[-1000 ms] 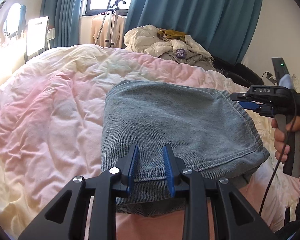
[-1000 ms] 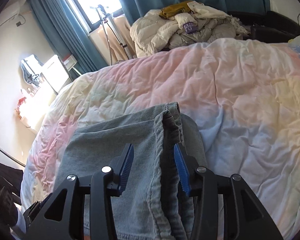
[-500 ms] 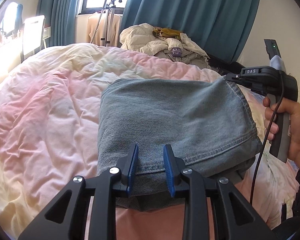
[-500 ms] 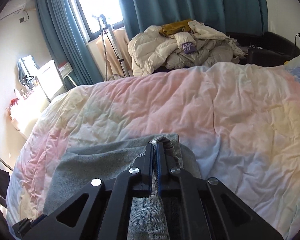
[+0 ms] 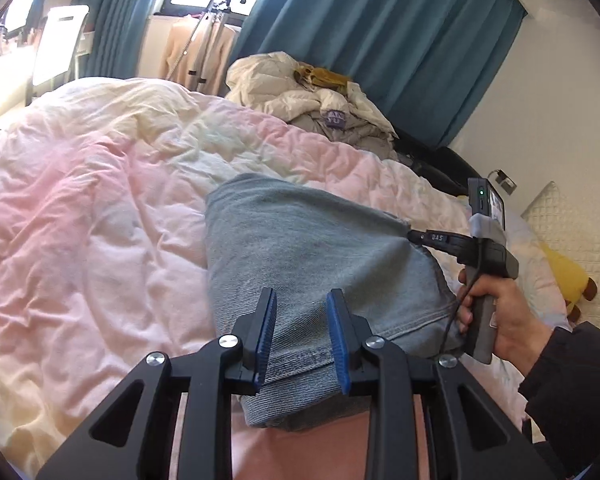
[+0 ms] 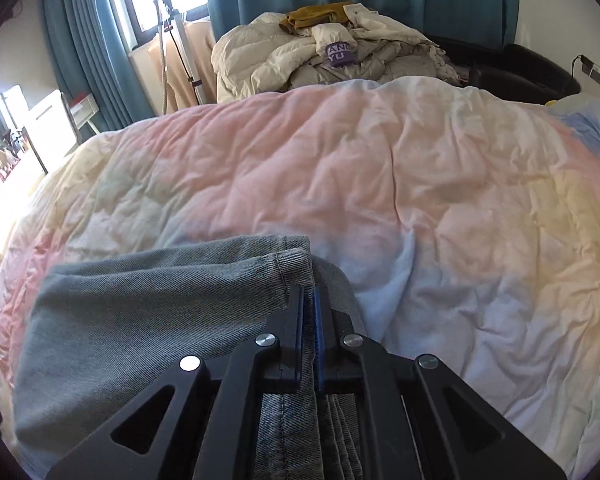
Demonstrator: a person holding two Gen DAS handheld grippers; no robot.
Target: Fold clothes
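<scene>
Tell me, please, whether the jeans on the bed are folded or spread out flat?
Folded. The jeans lie doubled into a compact block on the quilt, with several stacked denim layers showing at the edge by the right gripper.

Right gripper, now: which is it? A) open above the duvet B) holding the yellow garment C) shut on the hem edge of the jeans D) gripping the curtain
C: the right gripper has its blue pads closed on the stitched hem of the jeans, which lie folded on the duvet.
</scene>
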